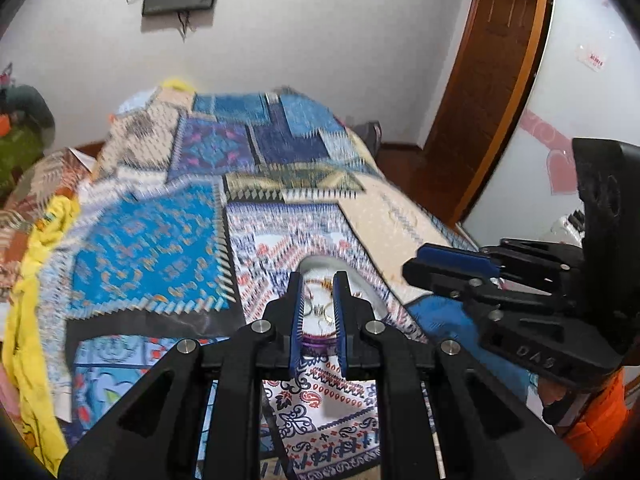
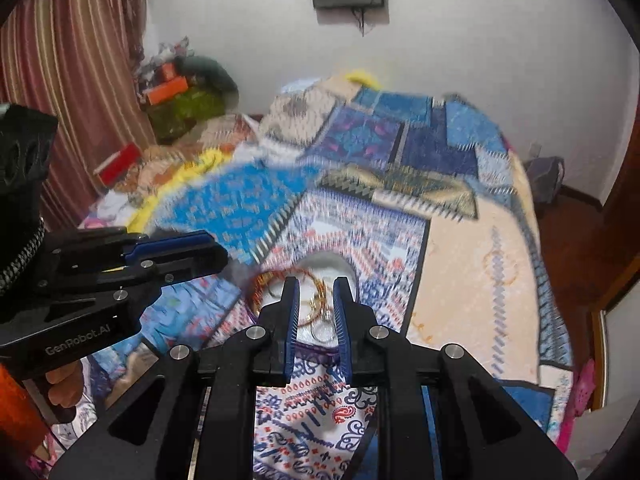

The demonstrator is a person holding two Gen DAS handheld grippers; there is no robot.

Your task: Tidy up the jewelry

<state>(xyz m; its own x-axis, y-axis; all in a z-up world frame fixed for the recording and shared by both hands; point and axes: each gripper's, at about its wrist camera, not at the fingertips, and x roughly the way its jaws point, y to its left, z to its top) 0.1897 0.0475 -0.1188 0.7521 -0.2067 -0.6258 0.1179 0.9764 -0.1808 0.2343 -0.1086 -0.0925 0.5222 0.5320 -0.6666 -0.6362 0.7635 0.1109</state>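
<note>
A white dish (image 1: 362,286) (image 2: 348,270) with a purple rim lies on the patterned bedspread and holds gold rings and bangles (image 1: 322,312) (image 2: 316,308). A red-gold beaded bangle (image 2: 260,280) hangs over its left edge. My left gripper (image 1: 318,284) is open and empty, its fingers framing the dish from above; it shows from the side in the right wrist view (image 2: 200,246). My right gripper (image 2: 316,286) is open and empty, also over the dish; it shows in the left wrist view (image 1: 416,262). Both views are motion-blurred.
The bed is covered by a patchwork bedspread (image 1: 152,252) (image 2: 480,272). A yellow cloth (image 1: 28,320) lies along its left side. A red box (image 2: 118,162) and piled items sit by the striped curtain (image 2: 80,60). A wooden door (image 1: 492,80) stands at right.
</note>
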